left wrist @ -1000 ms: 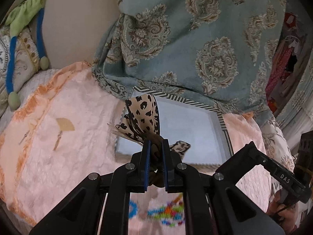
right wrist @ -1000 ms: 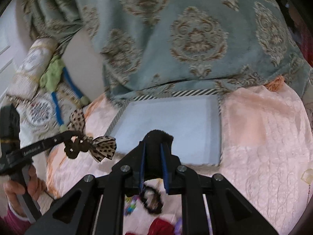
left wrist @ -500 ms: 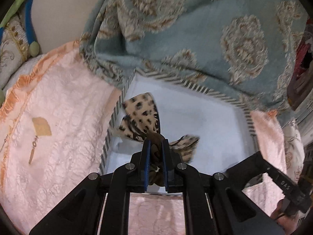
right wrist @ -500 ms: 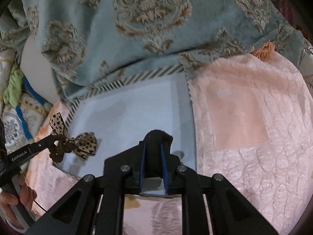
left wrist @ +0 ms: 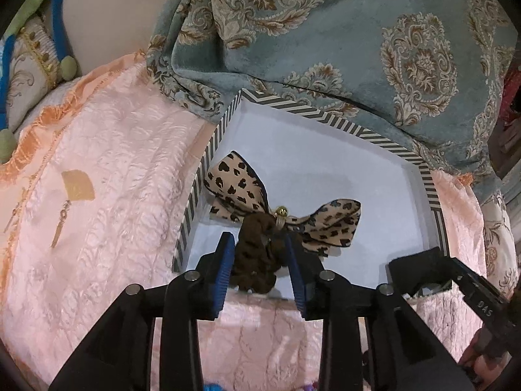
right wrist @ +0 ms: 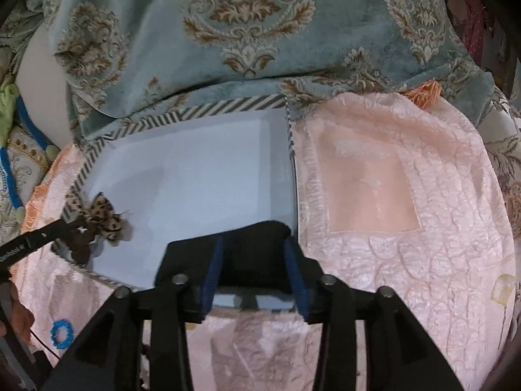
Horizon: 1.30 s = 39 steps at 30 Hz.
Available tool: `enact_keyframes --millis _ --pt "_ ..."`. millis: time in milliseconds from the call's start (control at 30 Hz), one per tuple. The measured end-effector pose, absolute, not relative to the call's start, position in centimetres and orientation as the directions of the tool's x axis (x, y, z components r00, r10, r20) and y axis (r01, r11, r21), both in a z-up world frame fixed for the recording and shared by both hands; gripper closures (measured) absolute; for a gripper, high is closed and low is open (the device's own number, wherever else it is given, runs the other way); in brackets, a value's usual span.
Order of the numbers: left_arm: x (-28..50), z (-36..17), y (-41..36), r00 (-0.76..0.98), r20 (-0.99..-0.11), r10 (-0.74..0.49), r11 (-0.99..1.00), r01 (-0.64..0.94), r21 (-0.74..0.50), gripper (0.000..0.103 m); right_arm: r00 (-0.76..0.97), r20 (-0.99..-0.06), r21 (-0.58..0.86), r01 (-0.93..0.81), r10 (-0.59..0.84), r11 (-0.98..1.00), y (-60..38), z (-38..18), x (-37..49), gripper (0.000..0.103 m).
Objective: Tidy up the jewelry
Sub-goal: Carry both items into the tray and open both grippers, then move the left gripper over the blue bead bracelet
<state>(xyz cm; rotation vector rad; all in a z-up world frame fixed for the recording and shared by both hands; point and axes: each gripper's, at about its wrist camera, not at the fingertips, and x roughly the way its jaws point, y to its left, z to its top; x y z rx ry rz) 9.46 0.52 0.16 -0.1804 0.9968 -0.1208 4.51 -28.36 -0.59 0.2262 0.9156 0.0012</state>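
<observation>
Leopard-print bow scrunchie (left wrist: 260, 228) sits inside the striped-edge box (left wrist: 325, 119), near its left wall, brown scrunchie part bunched between the left gripper (left wrist: 259, 270) fingers. Left jaws are spread; blue pads (left wrist: 223, 273) flank the brown fabric, the right pad looks to touch it, the left pad looks just off it, contact unclear. Small gold bead (left wrist: 281, 211) at the bow knot, bow wings fanned out left and right over the pale box floor. Right gripper (right wrist: 254, 267) also has its jaws parted, with a black fabric item (right wrist: 257, 254) between the pads; it fills the gap, can't tell if it's being squeezed. That item hangs over the near right corner of the box (right wrist: 195, 110) in the right wrist view. Same view shows the left gripper's finger (right wrist: 39, 234) reaching in from the left with the bow (right wrist: 104, 218) at the box's left edge. Left wrist view shows the right gripper (left wrist: 420, 270) at the box's near right corner. Box rests on a pink quilted bedspread (left wrist: 114, 195), back edge tucked under a teal damask blanket (left wrist: 325, 32). On the spread left of the box: gold drop earring (left wrist: 62, 221) below a tan card (left wrist: 77, 189). Blue bead ring (right wrist: 62, 334) lies on the spread near the box's front left.
</observation>
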Motion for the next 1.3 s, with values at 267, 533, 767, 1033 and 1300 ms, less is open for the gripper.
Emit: enact_keyframes --millis 267,533,767,1033,1300 --pt "5.9 1.7 0.0 0.574 -0.806 -0.143 0.988 0.035 -0.150 0.087 0.642 -0.754 0.216 0.042 0.140 0.975 -26.4 2.1 0.7 0.058" --pt "1.4 3.3 0.1 0.615 -0.778 -0.127 0.991 0.052 -0.120 0.087 0.673 -0.723 0.195 -0.019 0.157 0.981 -23.8 4.5 -3.8 0.049" --pt "-1.9 4.5 0.2 0.654 -0.747 -0.116 0.992 0.045 -0.115 0.087 0.684 -0.710 0.189 -0.047 0.169 0.981 -22.2 5.4 -6.7 0.048" --pt "-4.1 5.1 -0.3 0.667 -0.738 -0.106 0.994 0.047 -0.101 0.087 0.675 -0.716 0.197 -0.047 0.176 0.979 -21.8 5.4 -8.6 0.046" --pt "-5.6 4.7 -0.9 0.661 -0.744 -0.099 0.995 0.054 -0.085 0.087 0.667 -0.725 0.188 -0.046 0.170 0.981 -22.2 5.3 -10.2 0.044"
